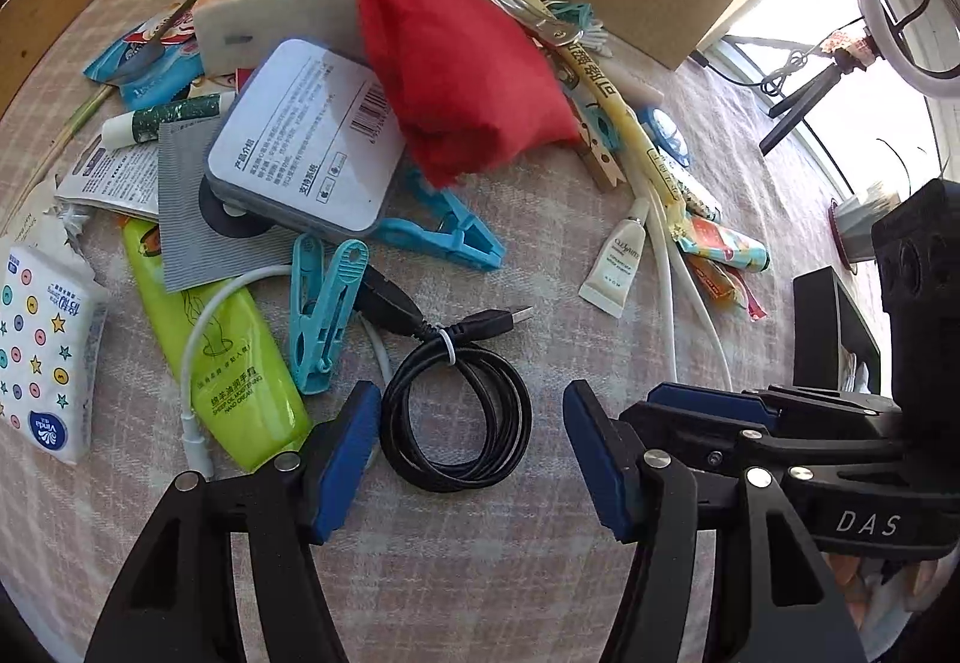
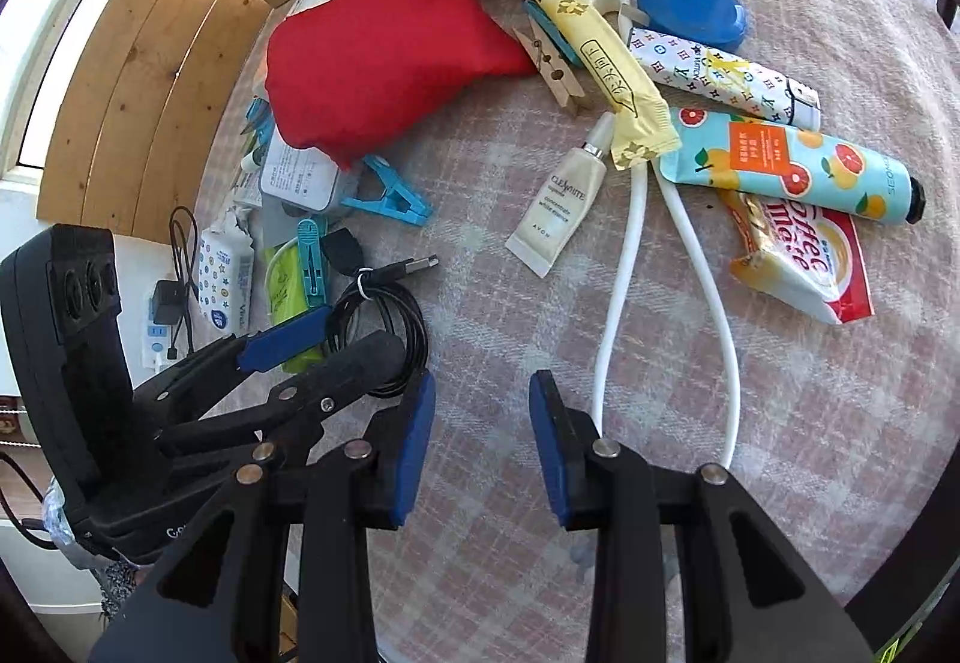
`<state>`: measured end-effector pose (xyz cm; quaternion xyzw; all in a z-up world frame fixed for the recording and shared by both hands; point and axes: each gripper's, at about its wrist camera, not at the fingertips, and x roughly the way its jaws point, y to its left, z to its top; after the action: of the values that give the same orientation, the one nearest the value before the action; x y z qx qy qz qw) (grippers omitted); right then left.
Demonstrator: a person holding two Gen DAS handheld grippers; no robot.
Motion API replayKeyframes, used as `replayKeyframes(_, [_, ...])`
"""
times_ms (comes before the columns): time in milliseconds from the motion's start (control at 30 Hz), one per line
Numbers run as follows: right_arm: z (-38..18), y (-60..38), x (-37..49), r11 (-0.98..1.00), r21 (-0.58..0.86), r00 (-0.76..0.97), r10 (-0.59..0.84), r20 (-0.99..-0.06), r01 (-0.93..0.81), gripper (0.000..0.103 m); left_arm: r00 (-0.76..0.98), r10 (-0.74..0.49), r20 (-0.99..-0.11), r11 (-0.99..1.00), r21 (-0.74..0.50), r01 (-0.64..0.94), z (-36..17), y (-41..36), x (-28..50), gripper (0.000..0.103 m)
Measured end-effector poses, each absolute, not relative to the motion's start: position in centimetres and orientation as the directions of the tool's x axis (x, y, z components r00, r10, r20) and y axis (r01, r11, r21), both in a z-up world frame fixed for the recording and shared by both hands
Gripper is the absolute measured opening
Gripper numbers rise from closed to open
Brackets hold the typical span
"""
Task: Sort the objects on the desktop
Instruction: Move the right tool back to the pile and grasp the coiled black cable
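Our left hand-held gripper [image 1: 471,459] hung over the coiled black cable [image 1: 456,411], its blue pads apart with the near side of the coil between them and nothing gripped. The coil lay on the checked tabletop [image 1: 540,255] toward six o'clock in the left wrist view, with the clutter spread from nine to one o'clock beyond it: a green hand-cream tube [image 1: 210,345], a blue clothes peg [image 1: 324,315] just beside the cable's plug end, and a red cloth [image 1: 456,63]. Our right hand-held gripper [image 2: 483,444] stood with its pads apart too, narrower, over bare cloth, the white cable loop [image 2: 666,291] at about one o'clock from it and untouched. We judged the step to be picking up the black coil. To do it well, we thought the left pads should close across the bundled strands near the white tie, clear of the peg, so the loops lift together rather than unwinding.
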<state>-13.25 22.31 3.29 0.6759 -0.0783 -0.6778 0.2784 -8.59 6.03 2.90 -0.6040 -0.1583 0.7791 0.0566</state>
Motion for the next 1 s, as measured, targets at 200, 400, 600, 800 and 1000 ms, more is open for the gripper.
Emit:
replayKeyframes(200, [3.6,22.2,-14.8,-0.827,0.499,0.076,-0.497,-0.864,0.261,0.033,-0.26,0.281,-0.924,-0.952,-0.303,0.049,2.7,7.4,-8.3,0.058])
replayKeyframes(400, [3.2,18.8,-14.8,-0.814,0.448,0.102,-0.444,-0.89,0.371,0.033,-0.257,0.285,-0.924,-0.954,-0.299,0.017,2.6,8.1,-7.9,0.058])
replayKeyframes(600, [2.0,16.1,-14.5,-0.797,0.402,0.117,-0.393,-0.912,0.45,0.033,-0.269,0.29,-0.918,-0.953,-0.301,0.0,2.5,8.2,-7.4,0.058])
replayKeyframes(800, [2.1,15.4,-14.0,-0.79,0.379,0.102,-0.38,-0.92,0.482,0.029,-0.287,0.303,-0.909,-0.948,-0.318,0.007,2.6,8.6,-7.5,0.059])
replayKeyframes(1000, [2.0,17.3,-14.0,-0.794,0.439,0.129,-0.426,-0.895,0.42,0.022,-0.297,0.338,-0.893,-0.932,-0.36,0.024,3.0,8.3,-6.9,0.058])
